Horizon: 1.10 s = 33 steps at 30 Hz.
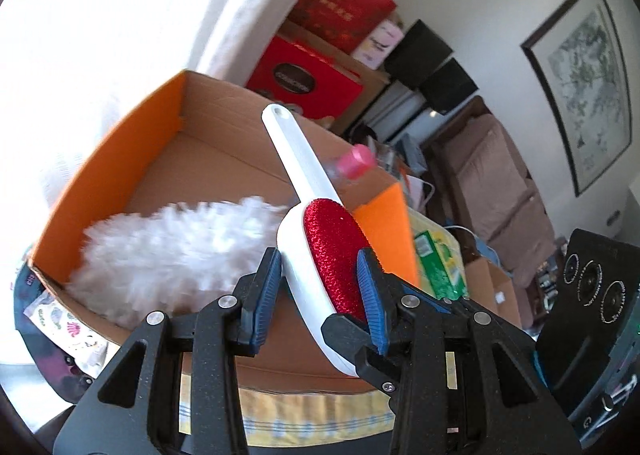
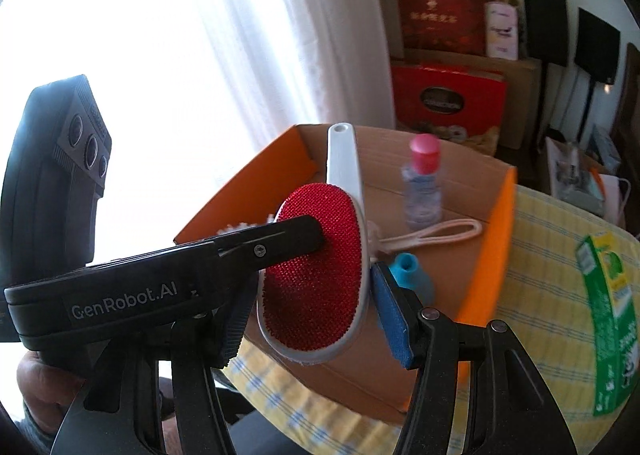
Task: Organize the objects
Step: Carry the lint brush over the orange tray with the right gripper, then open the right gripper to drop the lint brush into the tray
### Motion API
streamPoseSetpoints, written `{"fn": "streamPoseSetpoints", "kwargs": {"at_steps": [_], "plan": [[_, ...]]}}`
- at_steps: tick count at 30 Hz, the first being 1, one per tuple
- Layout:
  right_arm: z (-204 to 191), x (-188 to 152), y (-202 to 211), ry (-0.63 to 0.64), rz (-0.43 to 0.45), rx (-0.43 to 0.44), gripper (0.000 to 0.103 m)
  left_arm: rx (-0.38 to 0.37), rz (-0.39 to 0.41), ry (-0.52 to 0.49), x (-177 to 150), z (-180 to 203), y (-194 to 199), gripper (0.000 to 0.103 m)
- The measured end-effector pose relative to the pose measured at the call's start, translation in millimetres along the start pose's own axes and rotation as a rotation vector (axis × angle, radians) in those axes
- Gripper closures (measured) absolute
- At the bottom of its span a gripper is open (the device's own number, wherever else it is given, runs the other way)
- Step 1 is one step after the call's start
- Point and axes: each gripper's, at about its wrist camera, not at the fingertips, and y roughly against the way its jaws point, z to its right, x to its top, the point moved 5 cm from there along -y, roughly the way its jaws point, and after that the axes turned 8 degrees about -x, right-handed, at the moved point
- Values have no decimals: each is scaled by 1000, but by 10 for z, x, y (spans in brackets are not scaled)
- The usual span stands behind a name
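- The lint brush [image 1: 320, 239], white-handled with a red pad, sits clamped between both tools above the open cardboard box [image 1: 120, 159], handle pointing away from them.
- The left tool [image 1: 320, 275] grips the brush head across its edges with blue pads.
- The right tool [image 2: 308, 295] holds the same head across its width, with one of the left tool's fingers lying over the red face.
- Both tools point steeply downward, side by side.
- Beyond the tools, inside the box, lie a white fluffy duster [image 1: 172, 247] and a clear bottle [image 2: 422, 183] with pink cap.
- A green carton [image 2: 612, 319] lies right of the box on the yellow-checked counter [image 2: 540, 255].
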Motion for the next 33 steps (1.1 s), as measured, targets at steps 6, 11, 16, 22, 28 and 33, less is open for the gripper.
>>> {"fn": "streamPoseSetpoints", "kwargs": {"at_steps": [6, 11, 16, 22, 28, 33], "plan": [[-187, 1, -292, 11, -34, 42, 44, 39, -10, 37, -5, -367, 35, 66], [-297, -33, -528, 13, -74, 48, 44, 76, -22, 53, -14, -568, 1, 69], [-321, -49, -669, 19, -99, 29, 44, 114, -16, 53, -31, -656, 13, 69], [-236, -42, -674, 10, -113, 26, 43, 117, 8, 58, -24, -645, 94, 65], [-65, -13, -306, 18, -62, 1, 37, 124, 28, 21, -5, -508, 164, 50], [115, -23, 18, -2, -32, -22, 34, 118, 34, -31, -16, -273, 194, 33]]}}
